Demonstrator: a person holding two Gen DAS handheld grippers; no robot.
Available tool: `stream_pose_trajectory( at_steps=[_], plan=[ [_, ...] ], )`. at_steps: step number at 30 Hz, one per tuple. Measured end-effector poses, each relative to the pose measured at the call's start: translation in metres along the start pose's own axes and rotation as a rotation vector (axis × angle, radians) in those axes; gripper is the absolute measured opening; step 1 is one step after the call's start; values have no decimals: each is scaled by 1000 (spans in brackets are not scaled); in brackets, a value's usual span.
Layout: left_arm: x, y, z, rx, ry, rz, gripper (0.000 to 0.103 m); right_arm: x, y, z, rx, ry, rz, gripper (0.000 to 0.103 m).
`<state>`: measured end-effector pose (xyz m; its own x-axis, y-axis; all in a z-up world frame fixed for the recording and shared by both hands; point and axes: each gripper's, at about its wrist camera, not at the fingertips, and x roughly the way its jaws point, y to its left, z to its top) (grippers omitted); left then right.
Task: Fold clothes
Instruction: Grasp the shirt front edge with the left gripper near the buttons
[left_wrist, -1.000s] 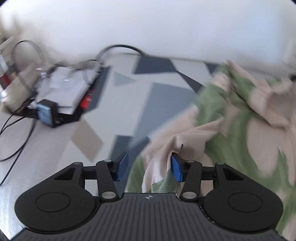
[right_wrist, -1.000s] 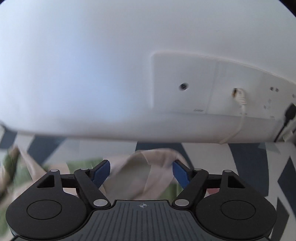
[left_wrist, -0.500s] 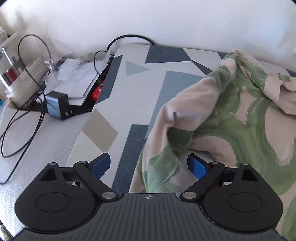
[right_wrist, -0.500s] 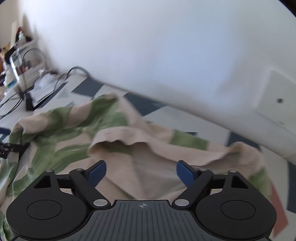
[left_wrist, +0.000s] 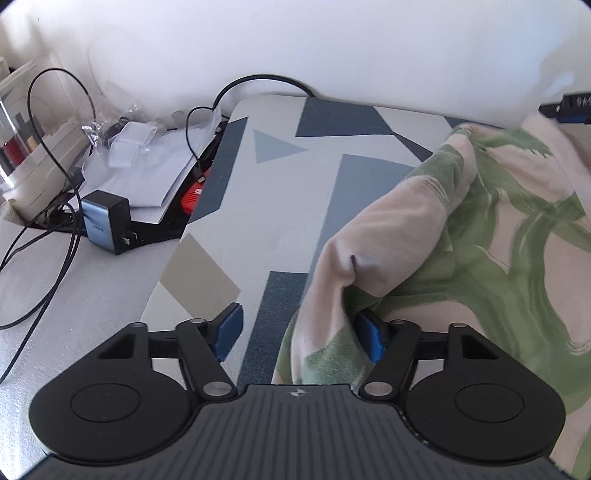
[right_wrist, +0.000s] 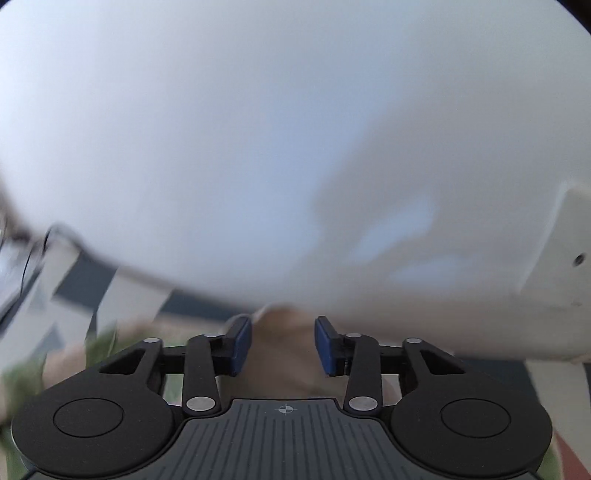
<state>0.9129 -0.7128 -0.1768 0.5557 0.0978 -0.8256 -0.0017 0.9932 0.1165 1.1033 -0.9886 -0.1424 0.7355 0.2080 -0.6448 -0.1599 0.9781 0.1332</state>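
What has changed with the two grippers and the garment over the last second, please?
The left gripper opened wide half a second ago and has since narrowed around the garment edge, a gap remaining. The right gripper swung from facing the wall, down over the garment, then back up at the wall, narrowing around beige cloth. The patterned board and charger stayed put.

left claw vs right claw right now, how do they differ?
The left claw gapes wide over the printed mat, with the garment edge between its fingers; the right claw is narrower, around a beige fold. The left view is sharp, the right view blurred and aimed at the wall. Both have blue pads, not clamped.
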Motion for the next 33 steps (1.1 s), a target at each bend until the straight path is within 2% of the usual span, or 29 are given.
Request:
stream_pose_trajectory(
  at_steps=[1, 3, 6, 12, 14, 16, 19, 20, 21, 24, 29, 33],
  plan=[
    [1, 1, 0, 5, -1, 7, 79, -3, -4, 5, 22, -10, 0, 51],
    [2, 2, 1, 16, -4, 21, 87, -11, -7, 7, 18, -17, 17, 54],
    [3, 3, 1, 38, 15, 12, 90, -26, -9, 0, -23, 18, 52, 62],
    [-4, 6, -10, 85, 92, -69, 92, -60, -1, -47, -130, 168, 146, 62],
    [-7, 6, -14, 112, 94, -64, 94, -79, 10, -64, -190, 184, 158, 62],
    [-9, 6, -17, 133, 88, -50, 95, -96, 28, -81, -273, 187, 168, 67],
    [-11, 8, -18, 117, 77, -61, 95, -116, 51, -104, -385, 177, 123, 76],
    [-11, 8, -19, 111, 73, -65, 74, -118, 53, -110, -398, 178, 98, 76],
    [-12, 9, -19, 106, 69, -69, 42, -118, 54, -114, -402, 183, 78, 76],
    [-14, 11, -20, 89, 58, -80, 21, -121, 52, -123, -355, 232, 129, 73],
    [-12, 19, -17, 67, 34, -28, 21, -133, 70, -137, -397, 235, 187, 79],
    [-9, 27, -9, 48, 1, 11, 18, -123, 74, -149, -391, 263, 164, 78]
  ],
)
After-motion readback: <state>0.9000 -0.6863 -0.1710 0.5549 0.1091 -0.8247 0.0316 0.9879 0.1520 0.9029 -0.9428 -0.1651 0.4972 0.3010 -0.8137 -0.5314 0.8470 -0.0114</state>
